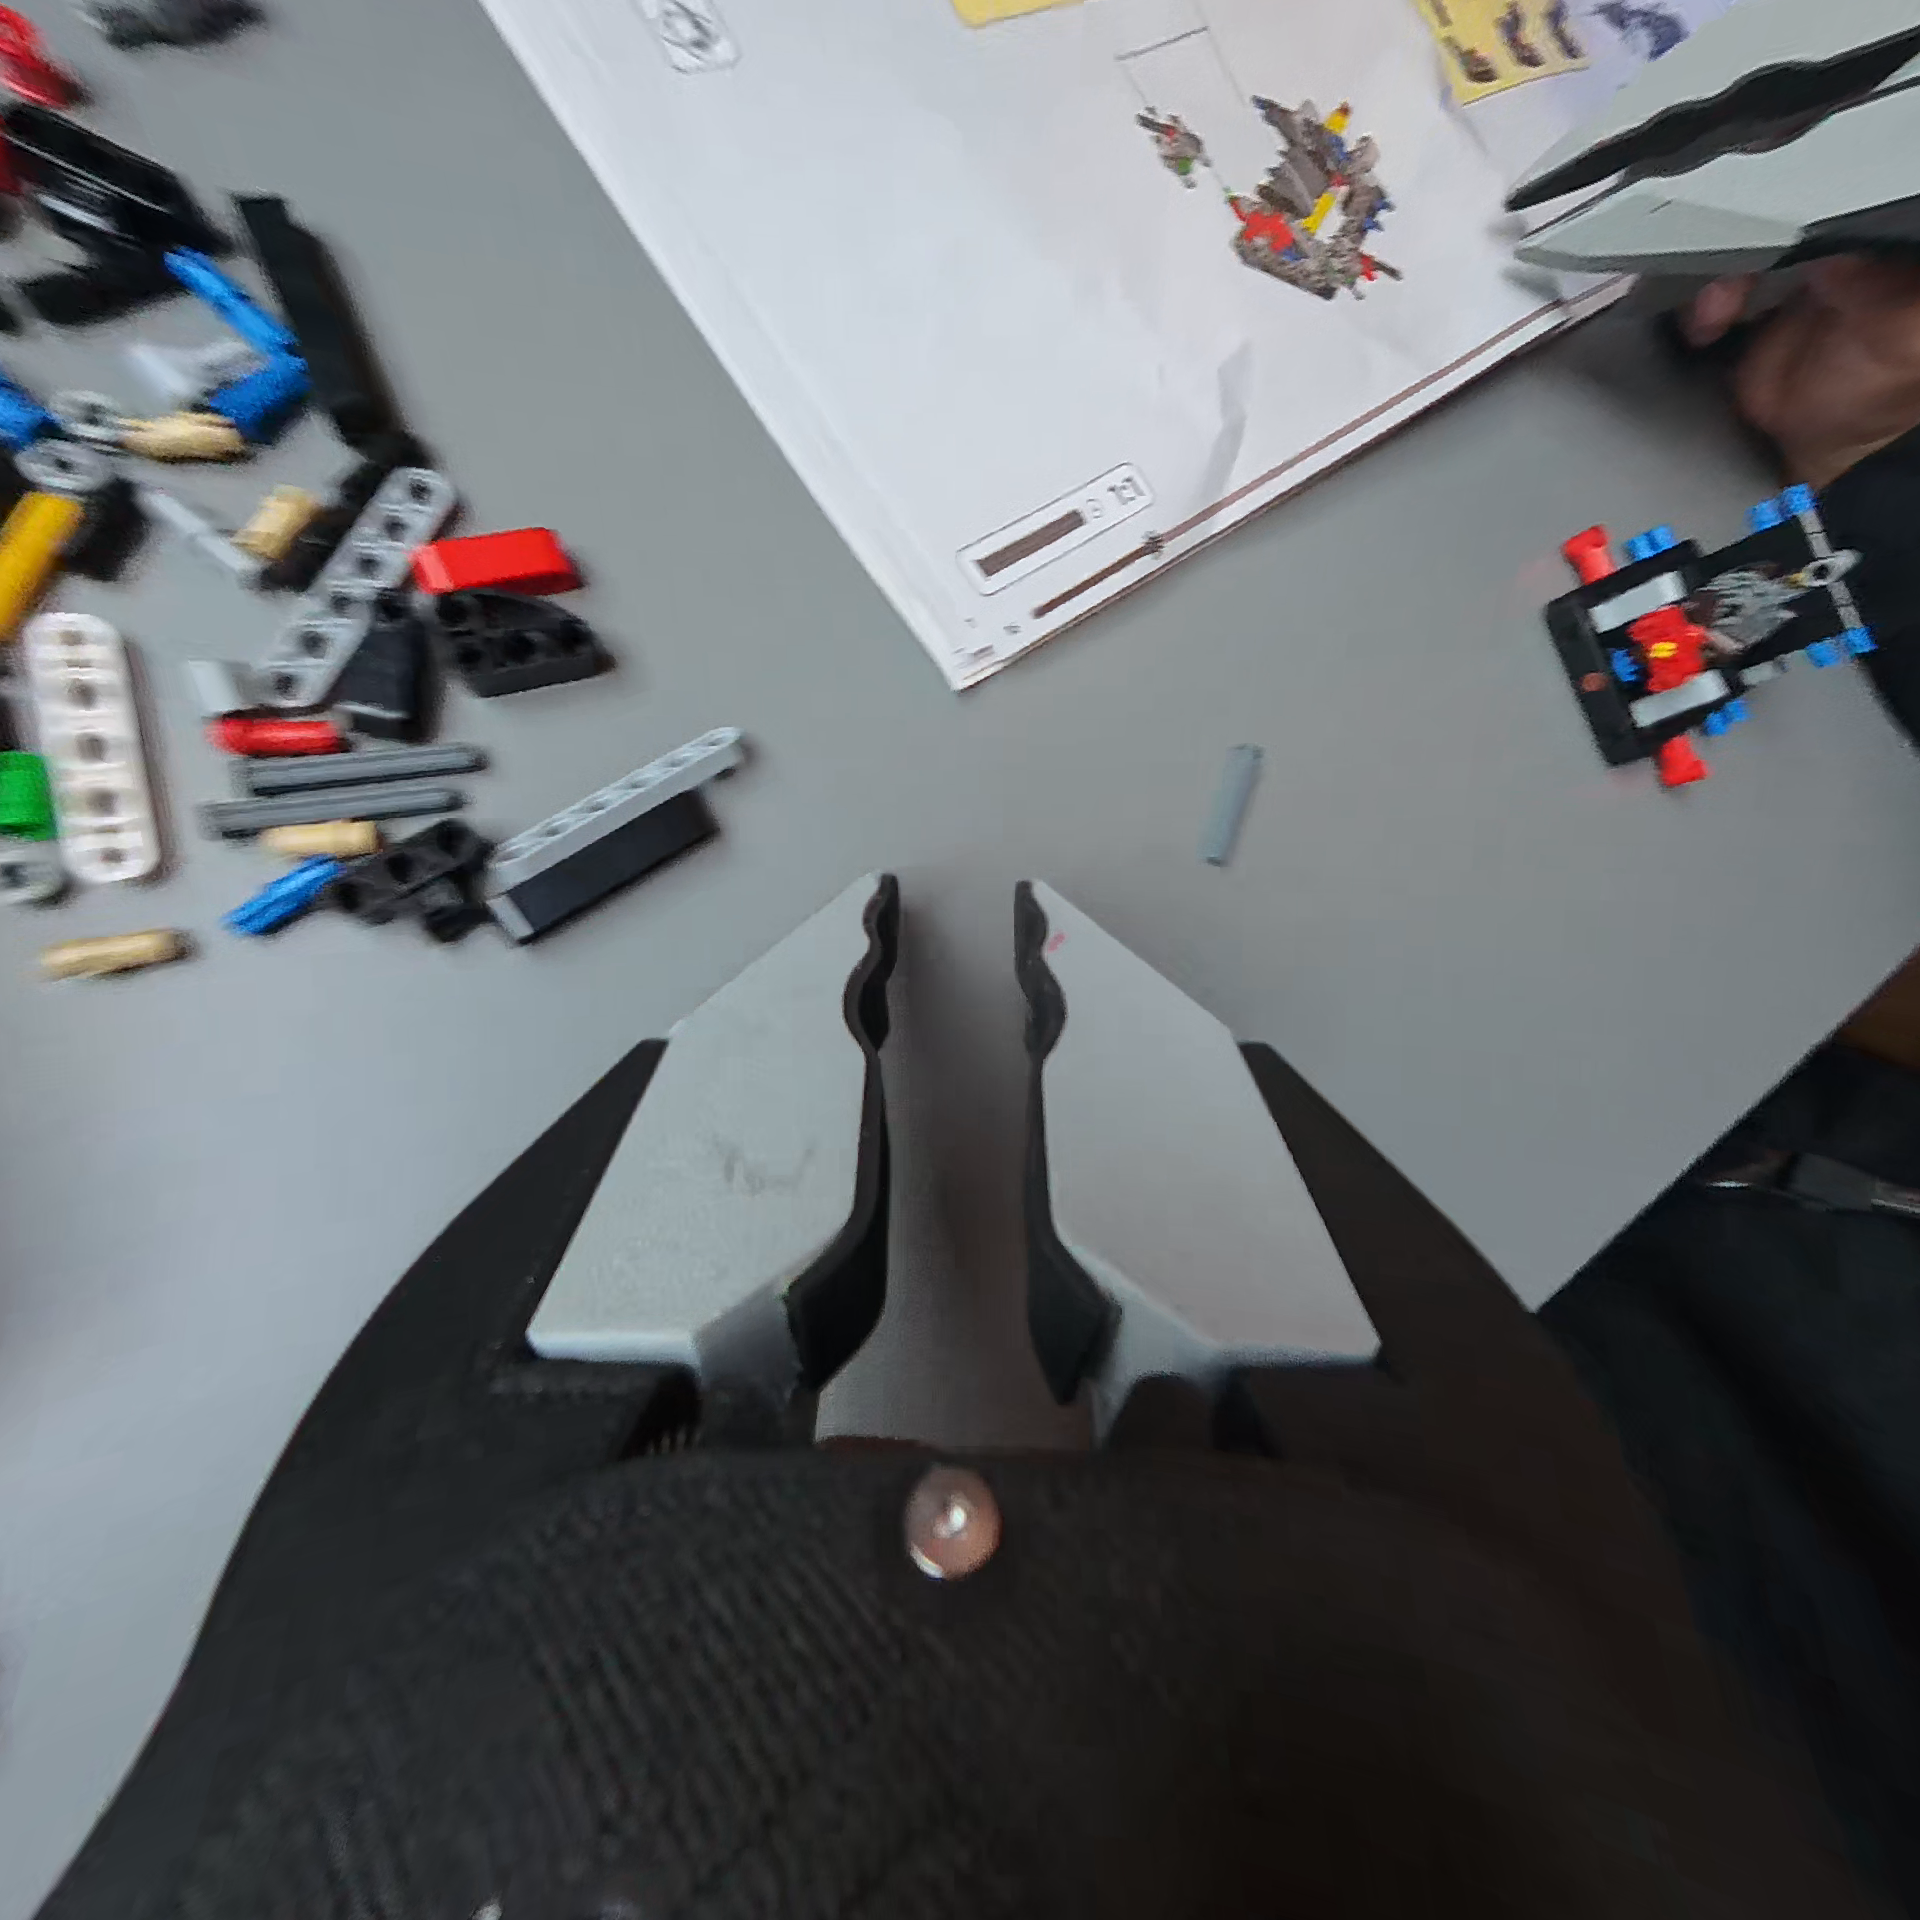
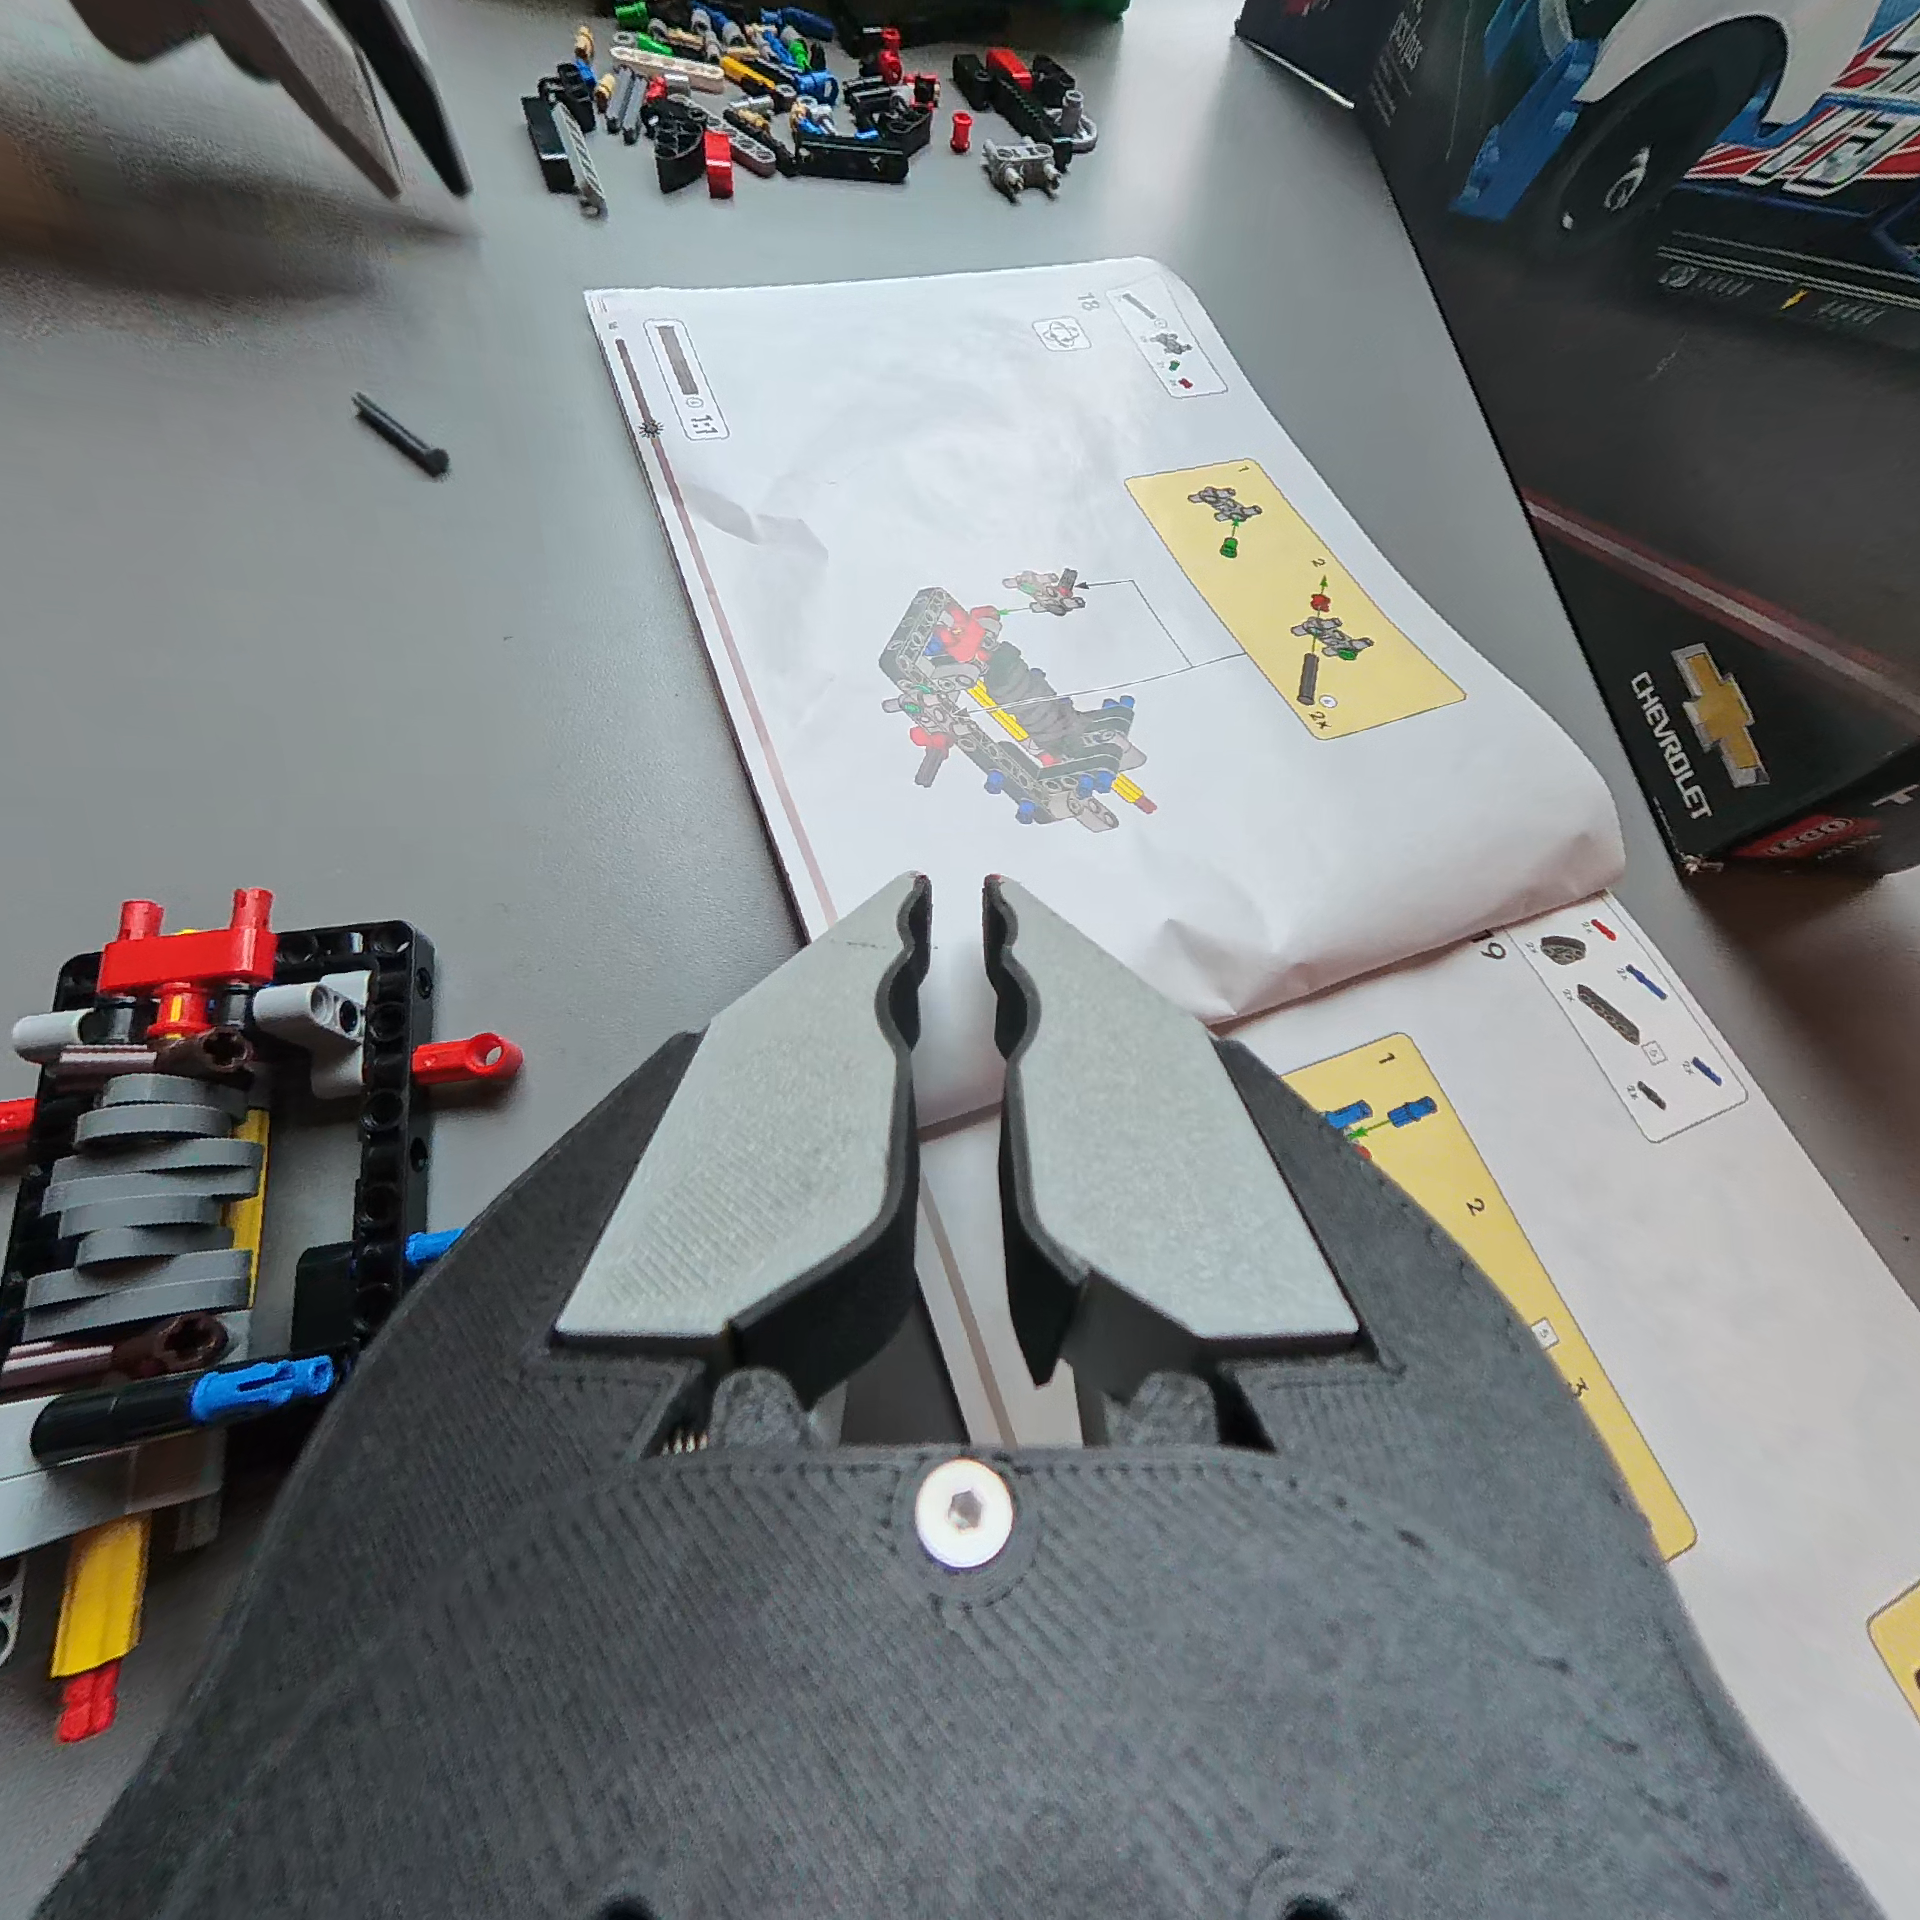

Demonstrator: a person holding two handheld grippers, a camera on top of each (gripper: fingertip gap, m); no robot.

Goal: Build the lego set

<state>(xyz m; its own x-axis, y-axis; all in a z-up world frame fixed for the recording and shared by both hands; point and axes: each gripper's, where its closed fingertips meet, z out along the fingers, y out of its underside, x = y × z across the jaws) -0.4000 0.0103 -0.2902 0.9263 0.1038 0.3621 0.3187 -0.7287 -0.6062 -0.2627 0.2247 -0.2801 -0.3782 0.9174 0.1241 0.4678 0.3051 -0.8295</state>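
Note:
My left gripper (image 1: 954,891) is open and empty, low over the bare grey table (image 1: 312,1143). A short grey rod (image 1: 1233,802) lies alone just ahead and to its right; it also shows in the right wrist view (image 2: 400,434). The partly built black frame with red, blue and grey parts (image 2: 208,1143) lies left of my right gripper (image 2: 956,888), and shows in the left wrist view (image 1: 1704,644). My right gripper's jaws stand a narrow gap apart, empty, over the open instruction booklet (image 2: 1039,468). It shows top right in the left wrist view (image 1: 1714,156).
A pile of loose pieces (image 1: 343,623) lies left of my left gripper and at the far side in the right wrist view (image 2: 790,104). The set's box (image 2: 1714,416) stands right of the booklet (image 1: 935,260). A person's hand (image 1: 1808,364) shows at the right.

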